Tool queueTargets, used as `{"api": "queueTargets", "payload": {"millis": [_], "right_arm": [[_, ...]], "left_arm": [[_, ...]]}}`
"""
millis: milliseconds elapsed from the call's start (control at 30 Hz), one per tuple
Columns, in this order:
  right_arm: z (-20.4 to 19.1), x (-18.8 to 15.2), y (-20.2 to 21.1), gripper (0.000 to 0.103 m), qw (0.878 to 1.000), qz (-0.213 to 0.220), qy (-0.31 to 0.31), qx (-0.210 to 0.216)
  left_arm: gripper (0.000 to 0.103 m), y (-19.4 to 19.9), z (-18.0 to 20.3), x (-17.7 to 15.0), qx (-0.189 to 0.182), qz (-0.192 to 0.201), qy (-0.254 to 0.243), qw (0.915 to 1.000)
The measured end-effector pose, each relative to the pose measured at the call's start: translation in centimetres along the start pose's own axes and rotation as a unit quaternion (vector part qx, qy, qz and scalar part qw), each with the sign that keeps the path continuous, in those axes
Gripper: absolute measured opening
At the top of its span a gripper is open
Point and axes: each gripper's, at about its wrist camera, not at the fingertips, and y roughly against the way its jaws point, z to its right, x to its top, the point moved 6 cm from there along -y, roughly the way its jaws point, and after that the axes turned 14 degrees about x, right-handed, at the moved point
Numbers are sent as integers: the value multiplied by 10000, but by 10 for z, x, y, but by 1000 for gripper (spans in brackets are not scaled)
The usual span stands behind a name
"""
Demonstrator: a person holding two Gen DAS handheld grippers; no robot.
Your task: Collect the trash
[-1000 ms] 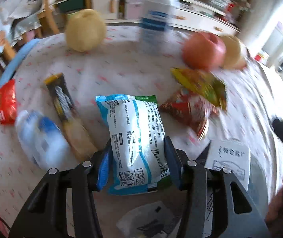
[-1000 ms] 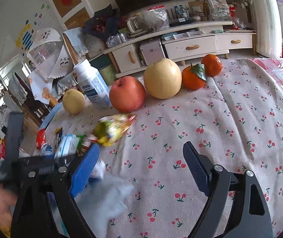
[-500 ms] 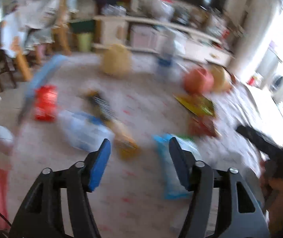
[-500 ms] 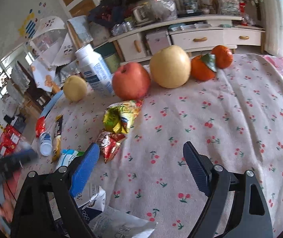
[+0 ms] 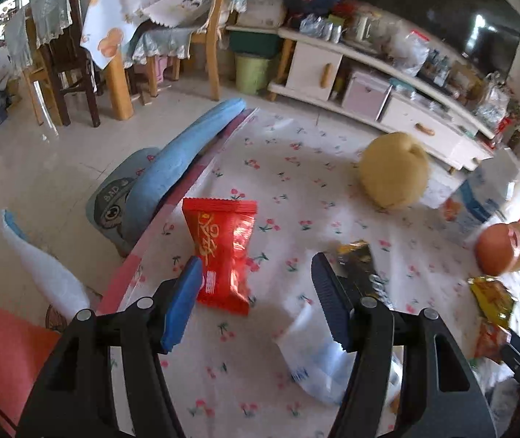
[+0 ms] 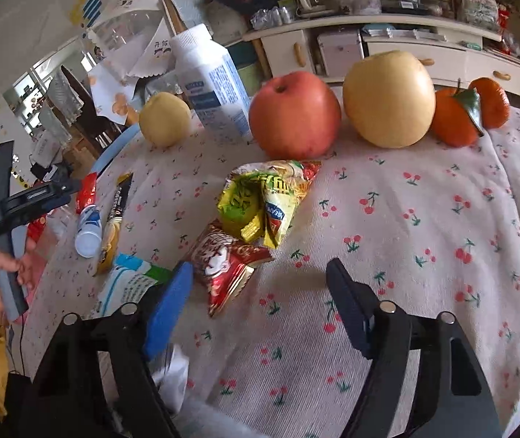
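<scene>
My left gripper (image 5: 256, 292) is open and empty over the table's left edge; a red wrapper (image 5: 223, 248) lies just ahead between its fingers. A clear blue-white wrapper (image 5: 314, 361) and a black-yellow wrapper (image 5: 360, 262) lie by its right finger. My right gripper (image 6: 260, 299) is open and empty. A red snack wrapper (image 6: 223, 262) lies just ahead of it, a yellow-green wrapper (image 6: 263, 197) beyond. The blue-white packet (image 6: 128, 284) lies left of its left finger. The left gripper (image 6: 22, 204) shows at far left there.
A red apple (image 6: 296, 116), yellow pears (image 6: 387, 98) (image 6: 165, 118), oranges (image 6: 453, 116) and a white bottle (image 6: 212, 80) stand at the back of the cherry-print tablecloth (image 6: 442, 237). A crumpled bag (image 6: 172, 376) lies under the right gripper. Chairs and floor lie beyond the left edge.
My left gripper let go of the blue-white packet and swung left to the red wrapper at the table's edge. My right gripper moved forward toward the red snack wrapper.
</scene>
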Motion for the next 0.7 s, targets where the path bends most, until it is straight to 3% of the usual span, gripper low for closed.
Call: {"api": "queueTargets", "payload": {"millis": [167,233,400,600,700], "right_arm": [[-6,3,-11,71,9997,-53,221,58],[-11,3,-16,63,9995,-103,276,146],[-17,2,-21,57,9990,-151,395,118],[-20,0,-21,52,9987,-167,462,125],[-22,-1,-20,50,9985,-163,511,102]], "left_arm": [[63,-18,-4,8,387,110,-162,9991],[61,-19,-4,10,460,144,-182,9987],[57,-20,1,8,520,282,-321,9977],[57,-10,6,-4,228,313,-523,9979],[57,-1,0,-4,285,421,-637,9967]]}}
